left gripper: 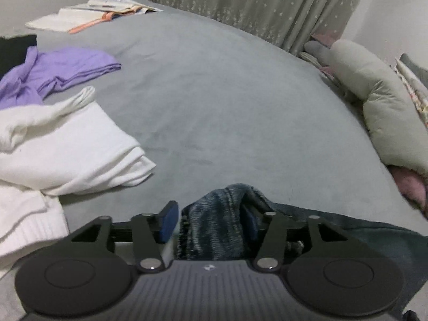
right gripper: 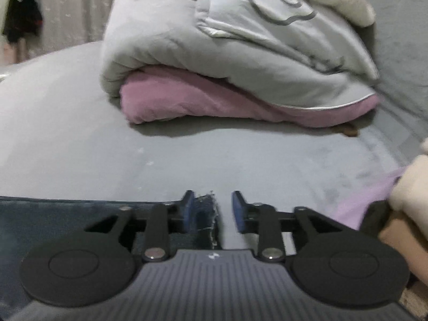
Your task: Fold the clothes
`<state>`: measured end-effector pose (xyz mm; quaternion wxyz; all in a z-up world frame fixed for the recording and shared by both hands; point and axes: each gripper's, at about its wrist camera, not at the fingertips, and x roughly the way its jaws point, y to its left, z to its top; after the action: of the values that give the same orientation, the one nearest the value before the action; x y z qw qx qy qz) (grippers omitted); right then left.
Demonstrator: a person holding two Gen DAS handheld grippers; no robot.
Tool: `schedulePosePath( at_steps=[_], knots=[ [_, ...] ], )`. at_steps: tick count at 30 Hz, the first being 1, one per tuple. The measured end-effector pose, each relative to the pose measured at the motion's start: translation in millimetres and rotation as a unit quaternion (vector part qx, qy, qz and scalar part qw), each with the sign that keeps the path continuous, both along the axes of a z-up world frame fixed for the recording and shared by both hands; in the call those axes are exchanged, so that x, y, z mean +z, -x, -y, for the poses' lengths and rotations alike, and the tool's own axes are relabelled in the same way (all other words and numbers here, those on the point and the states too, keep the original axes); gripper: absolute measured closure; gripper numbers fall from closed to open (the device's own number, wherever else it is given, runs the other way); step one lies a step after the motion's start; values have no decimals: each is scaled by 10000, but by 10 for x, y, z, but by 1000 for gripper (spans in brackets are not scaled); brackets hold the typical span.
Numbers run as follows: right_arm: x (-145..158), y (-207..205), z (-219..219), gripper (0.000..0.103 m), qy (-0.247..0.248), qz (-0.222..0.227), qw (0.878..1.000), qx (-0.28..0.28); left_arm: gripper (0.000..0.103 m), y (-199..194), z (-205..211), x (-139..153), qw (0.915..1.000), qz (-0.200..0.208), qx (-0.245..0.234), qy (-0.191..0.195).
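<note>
A pair of dark blue jeans (left gripper: 214,214) lies at the near edge of the grey bed (left gripper: 214,93). A bunched fold of denim stands between the fingers of my left gripper (left gripper: 211,222); the jaws are apart and the left pad (left gripper: 168,220) is clear of the cloth. In the right wrist view the jeans (right gripper: 67,219) spread to the left, and their frayed hem (right gripper: 207,214) lies between the open jaws of my right gripper (right gripper: 214,211), against the left pad (right gripper: 188,208).
A white sweater (left gripper: 53,147) and a purple garment (left gripper: 53,69) lie at the left, folded light clothes (left gripper: 80,17) farther back. A grey and pink duvet (right gripper: 227,61) is piled ahead of the right gripper. A curtain (left gripper: 254,5) hangs behind the bed.
</note>
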<state>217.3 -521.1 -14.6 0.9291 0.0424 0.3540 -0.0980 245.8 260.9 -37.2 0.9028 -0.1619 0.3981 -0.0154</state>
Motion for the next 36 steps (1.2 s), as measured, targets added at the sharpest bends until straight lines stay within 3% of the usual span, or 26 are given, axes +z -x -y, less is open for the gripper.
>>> schedulePosePath(
  at_steps=[3,7,8,10,11,12,14,18,23,26,27,29,30,32,34,36],
  knots=[
    [-90,-38,56,53,-273,-29,9993,268,49,8,28,7,9998,67,-130,-126],
    [-226,-72,-72,56,-288,-102,9976,616,49,-1,90,16,9992,116,-214,-306],
    [-242,-71,-97,62,-238,-87,9976,650,52,5,104,15,9990,157,-219,-366],
    [-285,-40,-224,92,73,7,9966,815,63,48,164,16,9976,331,-256,-555],
    [-294,-24,-282,95,237,44,9959,876,68,85,213,23,9960,475,-284,-708],
    [-280,33,-410,96,741,178,9925,955,69,108,244,35,9948,564,-296,-798],
    [-216,106,-512,96,1202,493,9878,862,71,200,322,79,9903,931,-225,-1007],
    [-95,59,-645,96,1665,903,9798,634,71,226,371,60,9880,1046,-137,-1124],
    [-193,-178,-623,96,1727,698,9818,364,68,59,440,-81,9885,556,-196,-1395],
    [-453,-371,-592,96,1642,139,9859,297,63,-25,475,-136,9867,348,-251,-1569],
    [-519,-399,-597,94,1661,48,9857,276,57,-31,497,-147,9849,323,-269,-1677],
    [-555,-438,-722,89,1974,-56,9802,136,30,-44,521,-135,9802,205,-150,-1966],
    [-528,-433,-760,85,2000,-85,9797,43,25,-48,511,-125,9798,166,-92,-1989],
    [-422,-388,-783,72,1755,-149,9843,-99,22,-6,444,-50,9839,-42,50,-1785],
    [-308,-296,-821,42,1505,-128,9885,-83,22,73,425,15,9860,-218,129,-1651],
    [-210,-194,-867,37,1369,-80,9905,-27,22,137,436,67,9862,-331,185,-1614]
  ],
)
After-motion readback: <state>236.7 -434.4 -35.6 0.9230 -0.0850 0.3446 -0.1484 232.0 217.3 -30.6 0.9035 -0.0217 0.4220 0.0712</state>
